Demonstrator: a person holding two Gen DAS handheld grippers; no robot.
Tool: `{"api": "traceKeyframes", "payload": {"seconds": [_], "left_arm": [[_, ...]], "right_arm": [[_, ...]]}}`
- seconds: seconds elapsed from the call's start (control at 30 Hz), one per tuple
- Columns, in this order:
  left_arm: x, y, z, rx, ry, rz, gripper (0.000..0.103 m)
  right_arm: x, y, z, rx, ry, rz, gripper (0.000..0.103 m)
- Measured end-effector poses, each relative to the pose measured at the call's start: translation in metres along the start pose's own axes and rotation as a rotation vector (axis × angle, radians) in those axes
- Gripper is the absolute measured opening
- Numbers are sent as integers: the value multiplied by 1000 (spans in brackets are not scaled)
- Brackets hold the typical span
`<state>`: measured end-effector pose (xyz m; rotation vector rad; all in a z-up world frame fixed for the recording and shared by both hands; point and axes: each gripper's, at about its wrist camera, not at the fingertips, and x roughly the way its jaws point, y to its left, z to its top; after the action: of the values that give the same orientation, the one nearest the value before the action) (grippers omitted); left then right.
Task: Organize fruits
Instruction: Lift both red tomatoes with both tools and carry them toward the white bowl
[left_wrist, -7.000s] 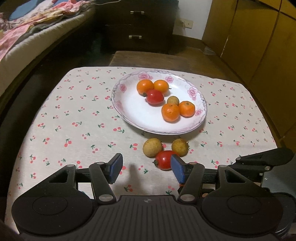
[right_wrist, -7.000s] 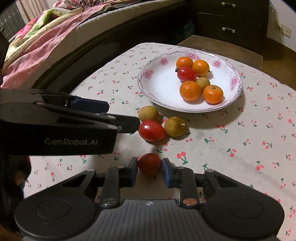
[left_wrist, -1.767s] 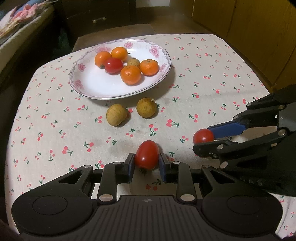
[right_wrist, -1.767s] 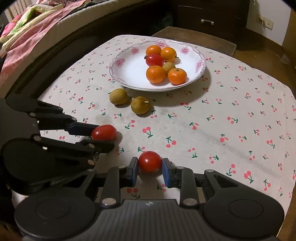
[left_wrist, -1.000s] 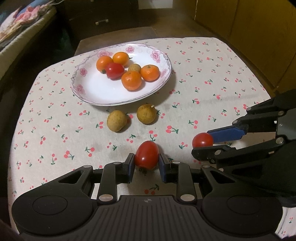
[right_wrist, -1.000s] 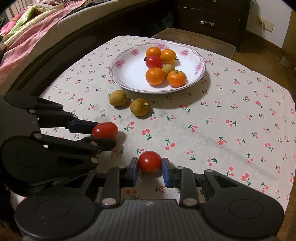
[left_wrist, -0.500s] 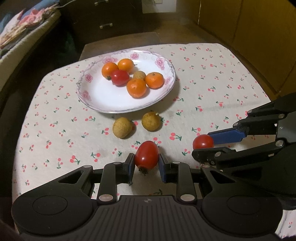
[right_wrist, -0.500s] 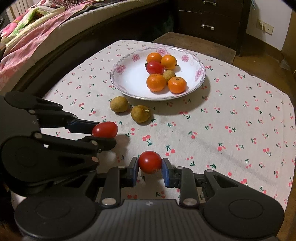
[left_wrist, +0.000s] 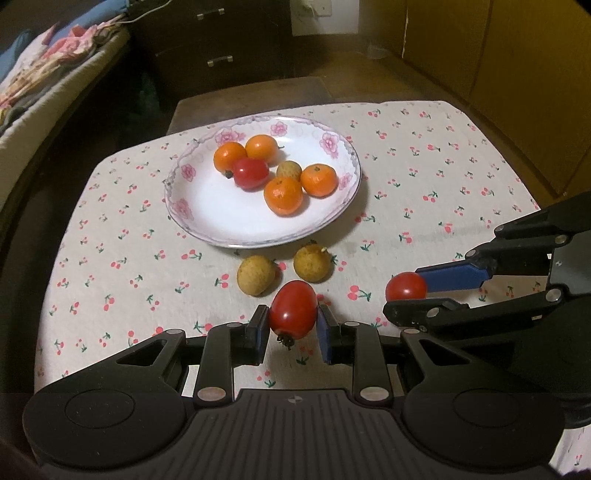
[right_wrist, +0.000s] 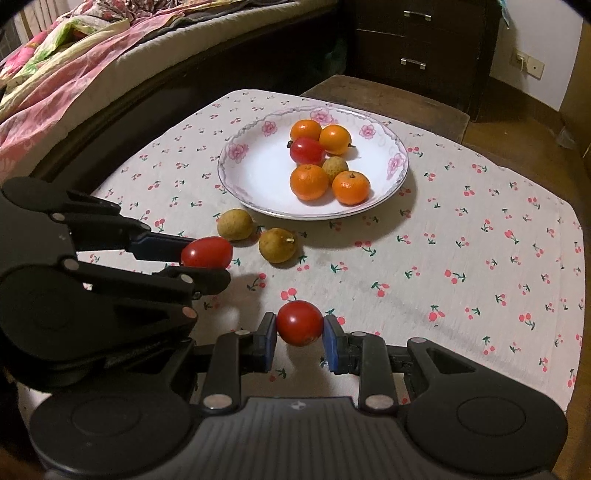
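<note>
Left wrist view: at lower centre the left gripper (left_wrist: 293, 328) is clamped on an oval tomato (left_wrist: 293, 309), its stem end pointing down, lifted clear of the cherry-print cloth (left_wrist: 424, 173). At right of the frame the right gripper (left_wrist: 408, 297) comes in sideways, pinching a rounder tomato (left_wrist: 405, 287). Just above the held oval tomato lie two yellow-brown fruits (left_wrist: 255, 275), side by side on the cloth. Above them, in the middle of the frame, sits the flowered plate (left_wrist: 207, 206), holding four oranges, one red tomato and one small yellow-brown fruit bunched in its upper right half; its lower left half is bare.

Right wrist view: the right gripper is shut on the round tomato at lower centre, held above the cloth. At left, the left gripper reaches in with the oval tomato between its fingers. The two loose fruits lie just beyond it, and the plate is in the upper middle of the frame.

The step in hand looks like carrying both tomatoes to the plate. Next, each should go forward over the loose fruits, come down on the bare white part of the plate and be let go gently so nothing rolls; the two loose fruits would then remain.
</note>
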<state>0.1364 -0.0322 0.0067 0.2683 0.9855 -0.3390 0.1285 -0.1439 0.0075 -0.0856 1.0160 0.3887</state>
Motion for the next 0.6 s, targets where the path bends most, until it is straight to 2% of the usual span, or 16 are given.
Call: {"api": "traceKeyframes", "payload": {"seconds": [0.6], "left_arm": [[-2,8,25,-17,-58,34,34]], "right_arm": [[-5,-7,25,13,-58,-24,35]]}}
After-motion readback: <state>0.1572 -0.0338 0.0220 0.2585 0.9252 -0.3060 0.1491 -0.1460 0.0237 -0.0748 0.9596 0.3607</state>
